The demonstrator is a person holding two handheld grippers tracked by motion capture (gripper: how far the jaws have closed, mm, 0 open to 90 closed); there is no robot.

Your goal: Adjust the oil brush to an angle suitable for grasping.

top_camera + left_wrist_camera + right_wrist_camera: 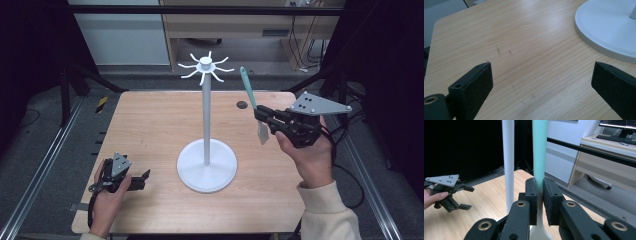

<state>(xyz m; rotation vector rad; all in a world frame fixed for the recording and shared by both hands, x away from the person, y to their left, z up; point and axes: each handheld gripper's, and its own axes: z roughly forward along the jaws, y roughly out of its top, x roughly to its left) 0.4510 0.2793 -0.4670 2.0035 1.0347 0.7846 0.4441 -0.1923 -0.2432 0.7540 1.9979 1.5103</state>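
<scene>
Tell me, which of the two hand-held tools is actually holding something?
The right tool, raised beside the white stand, clamps a teal-handled spatula. The left tool, low over the table, is open and empty.

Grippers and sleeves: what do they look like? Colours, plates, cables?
Both are black two-jaw tools with flat rectangular pads and brass-ringed pivots on the linkage. The left gripper and the right gripper each carry a grey three-cornered plate dotted with small holes. A black cable trails from the right one. The right arm wears a cream sleeve.
</scene>
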